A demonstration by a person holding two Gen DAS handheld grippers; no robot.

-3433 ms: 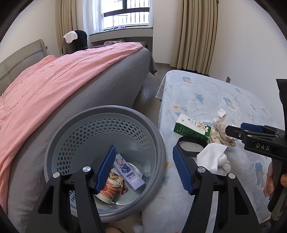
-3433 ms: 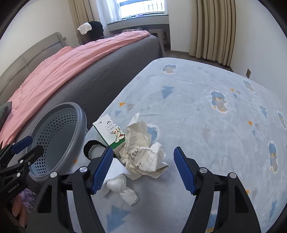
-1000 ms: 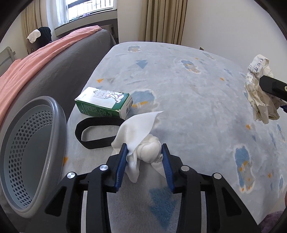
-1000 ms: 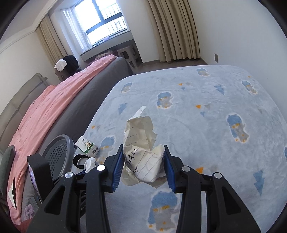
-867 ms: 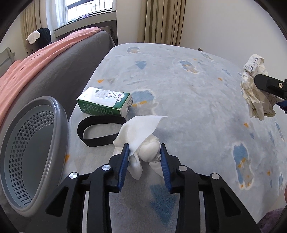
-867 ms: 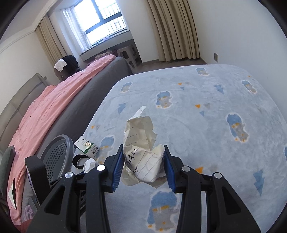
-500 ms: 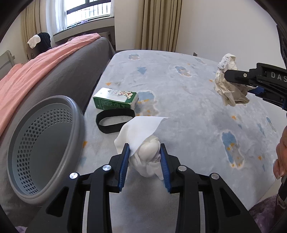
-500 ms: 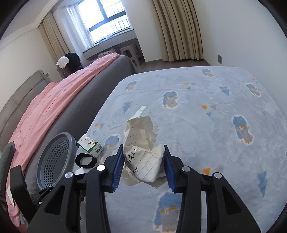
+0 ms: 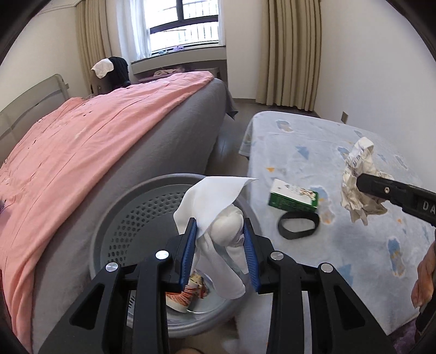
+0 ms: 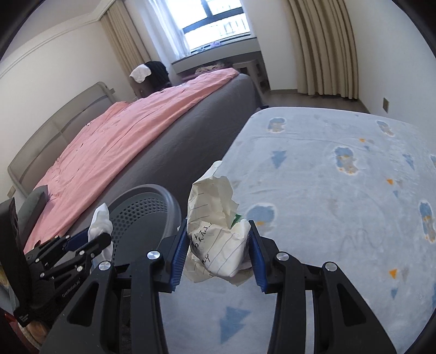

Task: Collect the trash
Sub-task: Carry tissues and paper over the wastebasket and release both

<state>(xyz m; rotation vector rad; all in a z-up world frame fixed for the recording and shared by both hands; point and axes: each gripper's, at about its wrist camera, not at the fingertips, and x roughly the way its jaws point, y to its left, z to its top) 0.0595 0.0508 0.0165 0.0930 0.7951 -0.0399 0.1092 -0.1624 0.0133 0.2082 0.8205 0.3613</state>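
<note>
While both claws are gripping trash, the scene is listing as follows:

Left claw (image 9: 220, 246): clamping a white tissue (image 9: 218, 215) between its blue pads, hanging over the bin (image 9: 109, 217).
Tissue: bunching between the pads, one flat corner sticking up and a tail drooping below the pads.
Right claw (image 10: 218, 246): pressing its pads on a paper wad (image 10: 215, 231), held in the air above the near edge of the rug (image 10: 340, 190).
Paper wad: crumpled lined sheet with handwriting showing; in the left view it is sitting to the right of the bin, above the rug.
Bin: grey, round, perforated wall, standing on the floor between the bed (image 9: 95, 152) and the rug; a printed wrapper (image 9: 188, 294) is lying at its bottom.
Carton (image 9: 293, 196): green and white, lying on the rug near the edge by the bin.
Band (image 9: 298, 225): black loop, lying flat on the rug just beside the carton.
Bed: grey base carrying a pink cover (image 9: 68, 152), running toward the window (image 9: 185, 24).
Hand (image 9: 423, 275): partly showing at the right edge of the left view.
</note>
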